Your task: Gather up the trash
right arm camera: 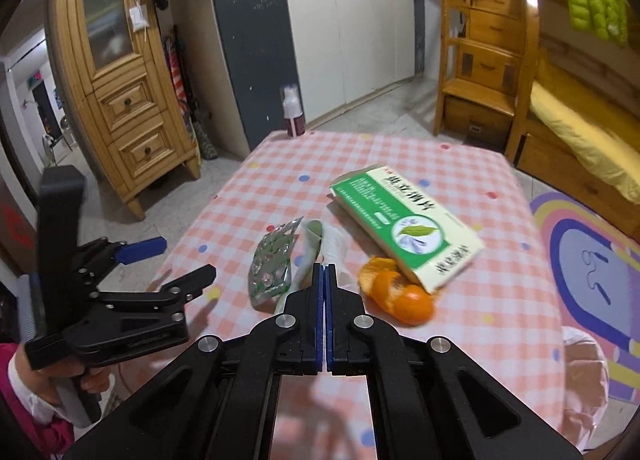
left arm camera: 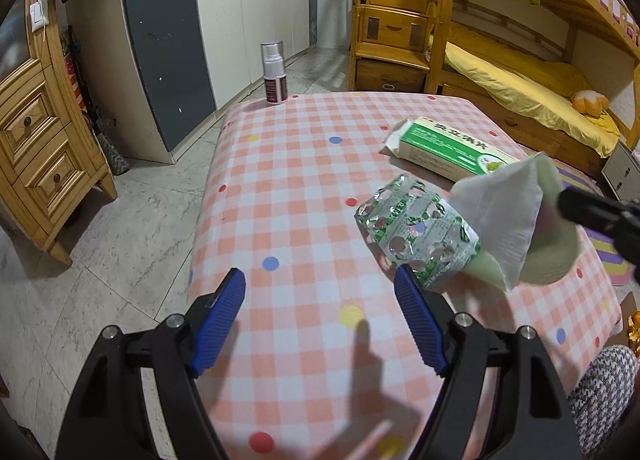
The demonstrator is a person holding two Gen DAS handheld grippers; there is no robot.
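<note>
My right gripper [right arm camera: 324, 270] is shut on a white tissue [right arm camera: 334, 246] with a pale green cup or bag [right arm camera: 310, 252] and holds it above the checked table [right arm camera: 400, 151]. In the left wrist view the tissue [left arm camera: 500, 215] hangs in the air with an empty silver-green pill blister [left arm camera: 416, 230] against it. My left gripper [left arm camera: 320, 300] is open and empty, just left of the blister. A green-and-white medicine box [right arm camera: 404, 221] and an orange peel [right arm camera: 396, 292] lie on the table.
A spray bottle [left arm camera: 274, 73] stands at the table's far edge. A wooden cabinet [left arm camera: 36, 131] stands on the left, wardrobes behind, a bunk bed [left arm camera: 520, 71] on the right. A colourful rug [right arm camera: 592, 272] lies right of the table.
</note>
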